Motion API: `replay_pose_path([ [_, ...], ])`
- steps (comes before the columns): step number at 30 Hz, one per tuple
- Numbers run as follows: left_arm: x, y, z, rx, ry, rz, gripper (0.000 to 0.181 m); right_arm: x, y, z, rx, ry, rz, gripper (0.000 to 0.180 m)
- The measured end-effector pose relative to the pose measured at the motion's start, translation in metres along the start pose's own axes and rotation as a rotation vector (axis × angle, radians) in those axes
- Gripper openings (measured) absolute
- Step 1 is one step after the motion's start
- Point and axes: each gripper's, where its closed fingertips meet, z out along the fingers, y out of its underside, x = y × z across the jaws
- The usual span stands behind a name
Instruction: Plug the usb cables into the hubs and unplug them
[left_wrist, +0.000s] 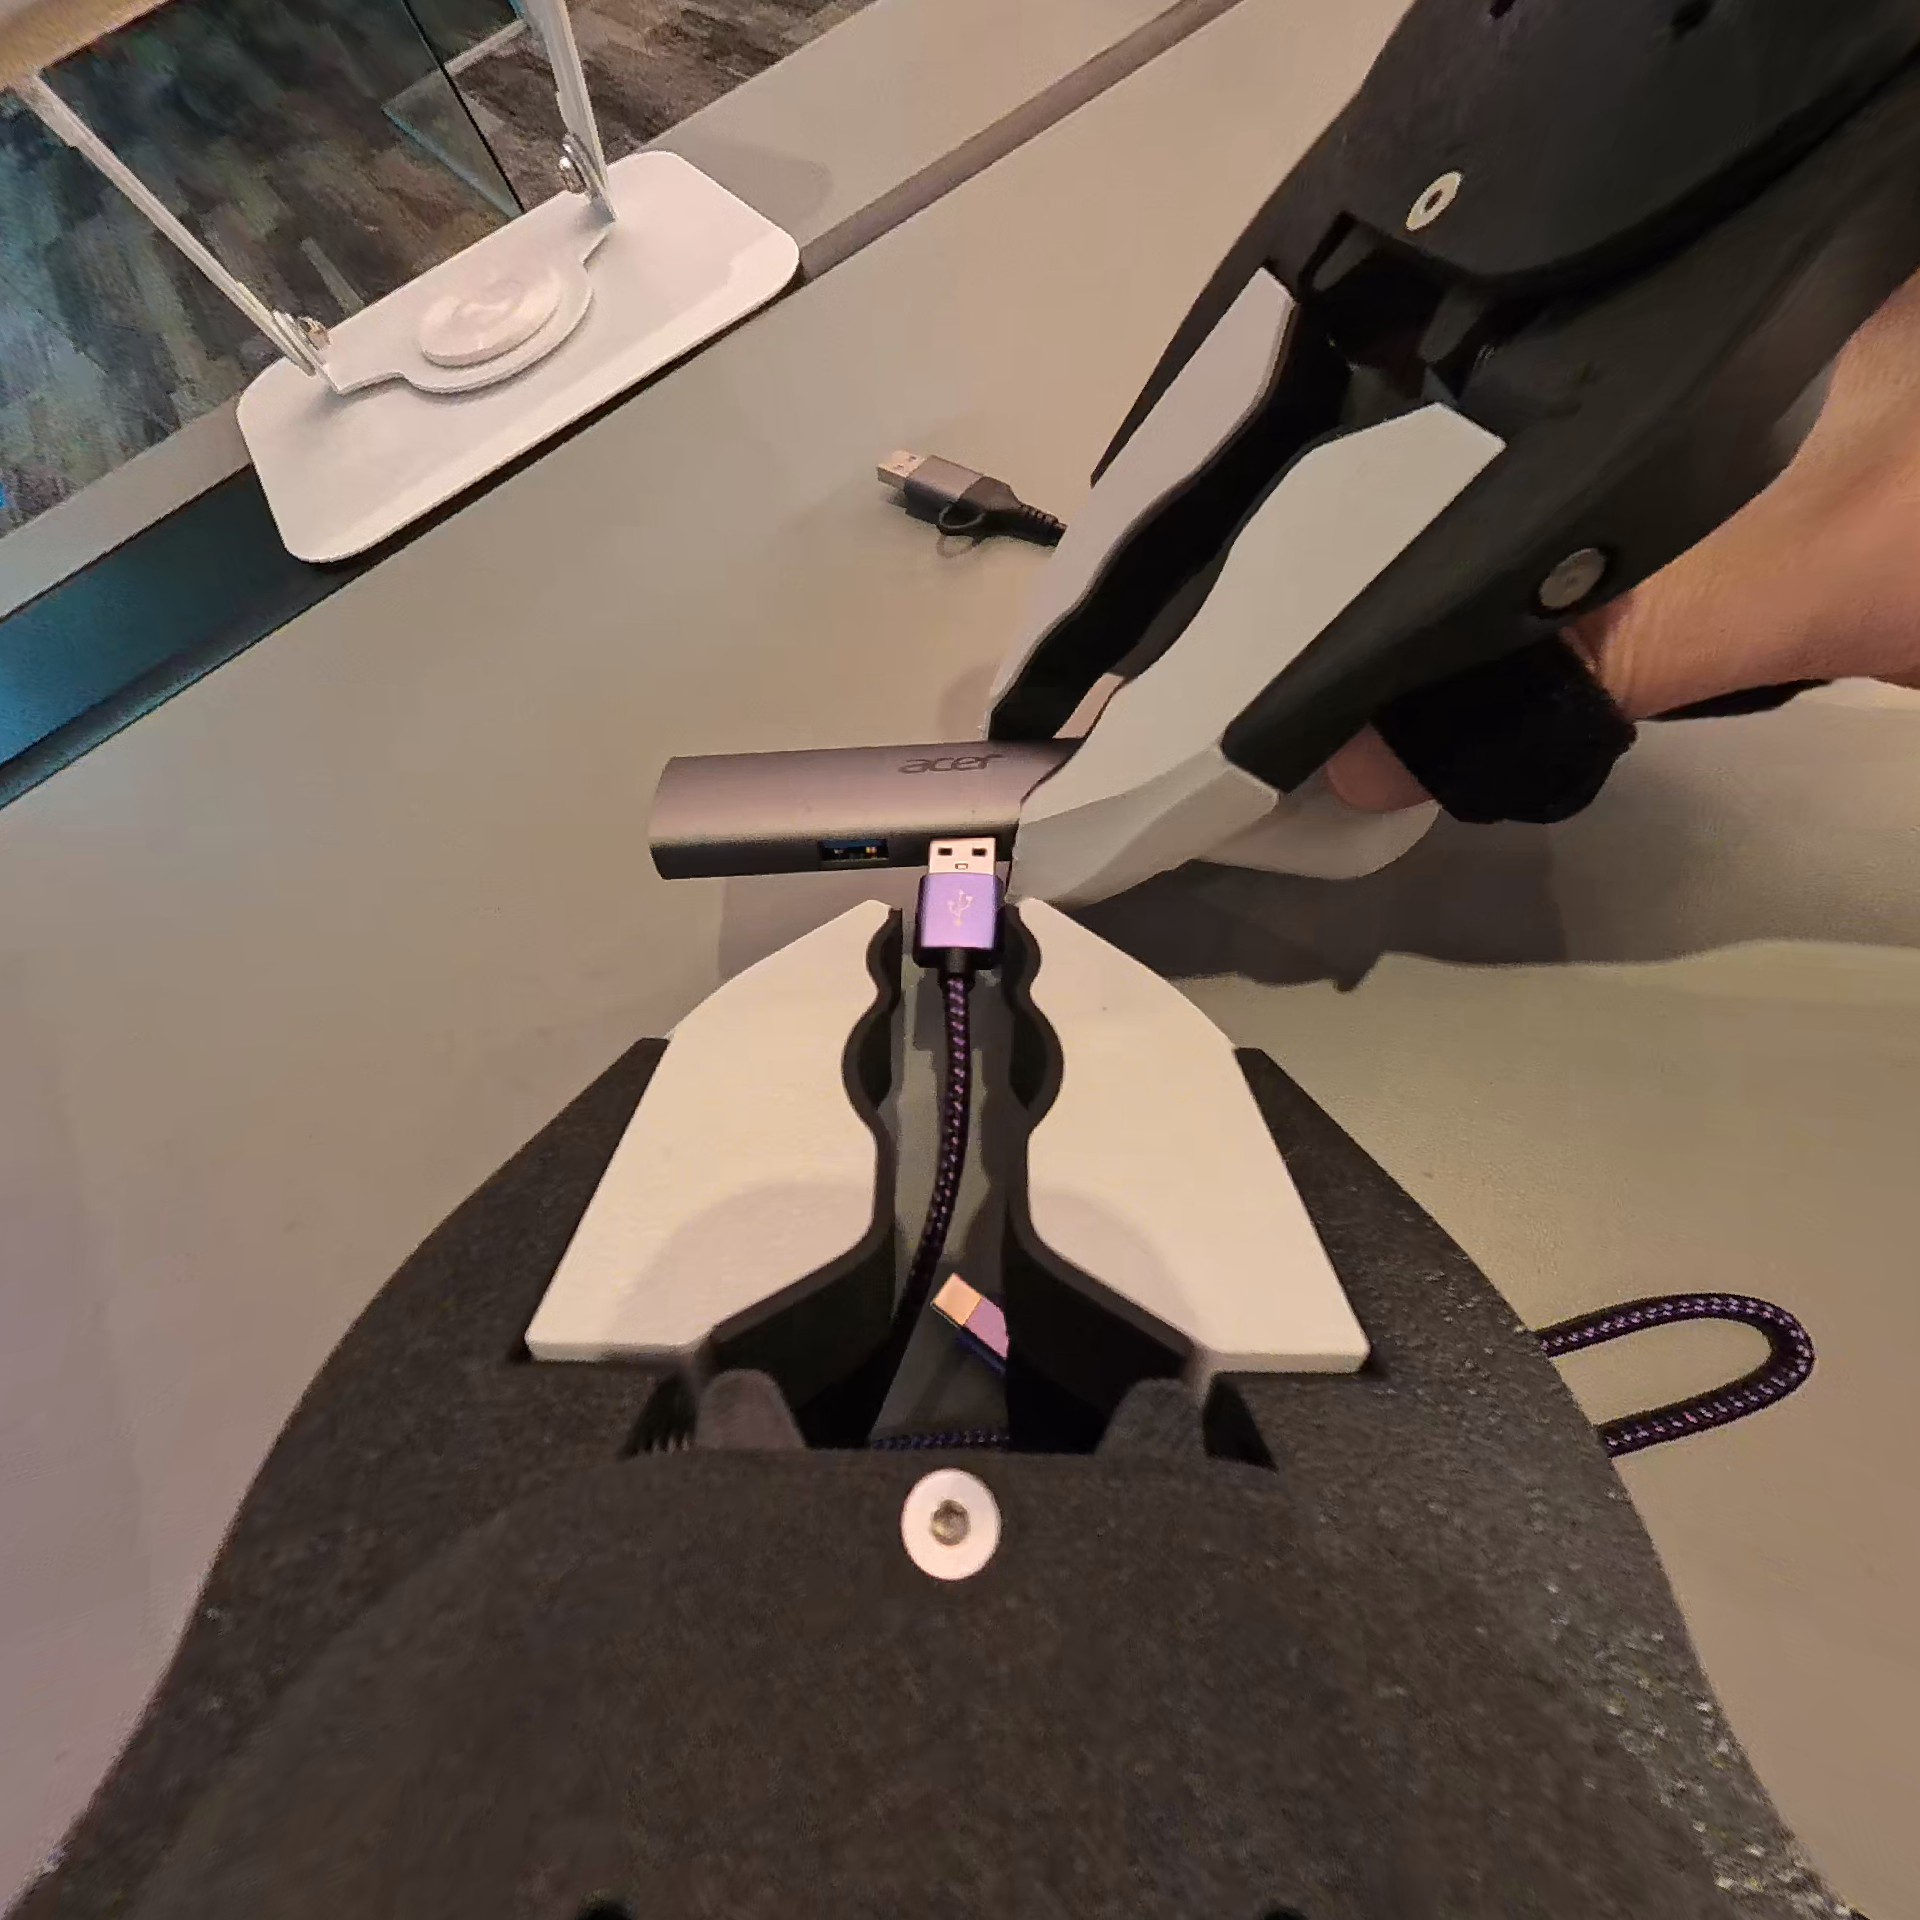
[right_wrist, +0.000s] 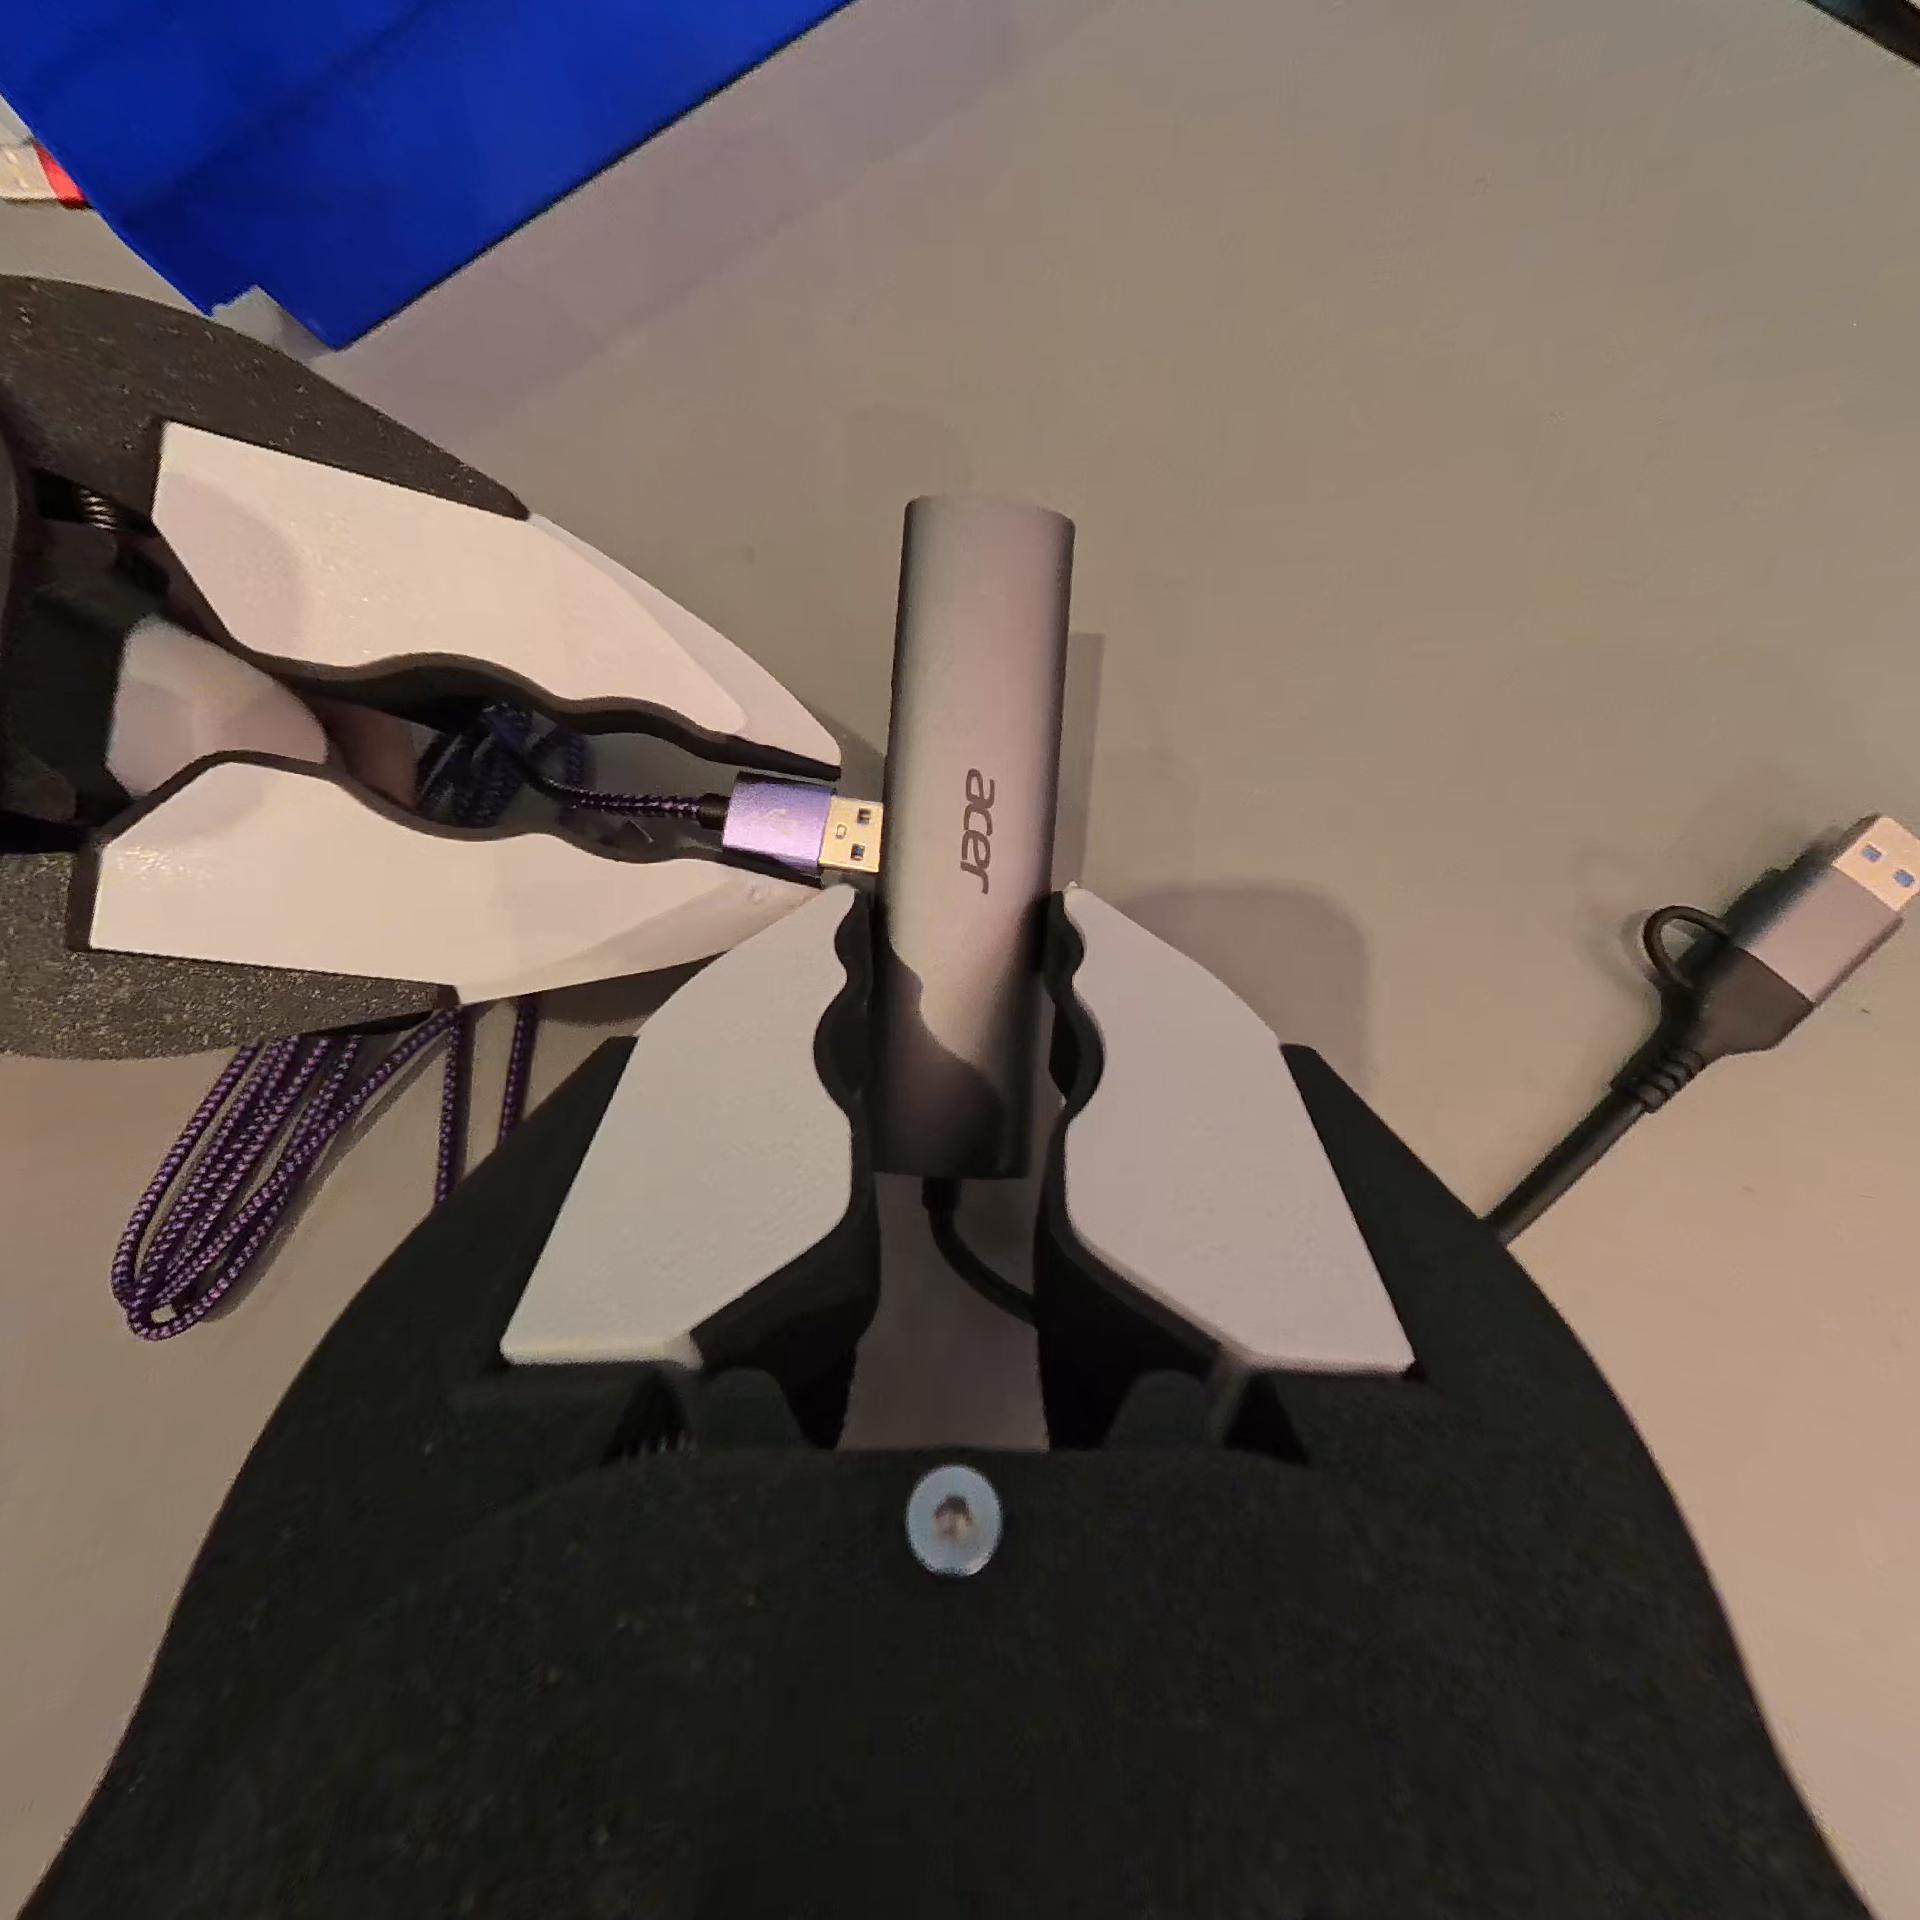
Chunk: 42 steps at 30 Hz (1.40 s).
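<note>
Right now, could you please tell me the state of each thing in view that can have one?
Left gripper: shut on the purple plug.
Right gripper: shut on the hub.
Purple plug: metal tip at the hub's side, not yet pushed in.
Hub: held off the table, one blue port showing empty.
Hub's own plug: loose on the table, unplugged.
Purple cable: slack, looped on the table.

I think I am working in an office or a lab-like workroom. I see a plain grey desk (left_wrist: 520, 727) with a dark strip along its far edge. A white flat stand base (left_wrist: 540, 353) with slim metal legs stands on it, maybe for a monitor. Behind it are glass panels (left_wrist: 312, 135) and patterned carpet floor (left_wrist: 644, 62). A blue object (right_wrist: 364, 135) lies at the desk edge.
</note>
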Motion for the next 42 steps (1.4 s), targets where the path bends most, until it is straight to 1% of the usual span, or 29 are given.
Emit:
replay_pose_path([
  [6, 0.003, -0.004, -0.002, 0.027, 0.014, 0.027, 0.015, -0.002, 0.000, -0.003, 0.024, -0.082, 0.070, 0.031],
  [9, 0.003, -0.005, -0.002, 0.029, 0.015, 0.021, 0.015, -0.002, 0.000, -0.003, 0.026, -0.090, 0.078, 0.031],
  [12, 0.002, -0.004, -0.003, 0.021, 0.013, 0.019, 0.015, -0.003, -0.001, -0.003, 0.025, -0.076, 0.056, 0.031],
  [17, 0.004, 0.001, -0.001, -0.012, 0.014, 0.031, 0.015, 0.000, 0.004, 0.000, -0.032, 0.026, -0.049, 0.031],
  [20, 0.003, 0.001, -0.001, -0.012, 0.002, 0.028, 0.015, 0.002, 0.002, -0.001, -0.037, 0.075, -0.081, 0.031],
  [22, 0.003, 0.003, 0.000, -0.020, 0.002, 0.031, 0.015, 0.002, 0.005, 0.001, -0.054, 0.074, -0.075, 0.031],
  [28, 0.002, 0.008, 0.005, -0.049, 0.003, 0.019, 0.015, 0.001, 0.017, 0.005, -0.093, -0.006, 0.008, 0.034],
  [30, 0.002, 0.008, 0.005, -0.046, 0.005, 0.011, 0.015, 0.003, 0.020, 0.006, -0.111, 0.010, 0.001, 0.036],
  [39, 0.000, 0.005, 0.004, -0.027, -0.010, 0.019, 0.015, 0.005, 0.014, 0.002, -0.111, 0.083, -0.084, 0.033],
  [42, 0.001, 0.001, 0.001, -0.012, -0.023, 0.037, 0.015, 0.003, 0.013, -0.002, -0.120, 0.081, -0.054, 0.033],
])
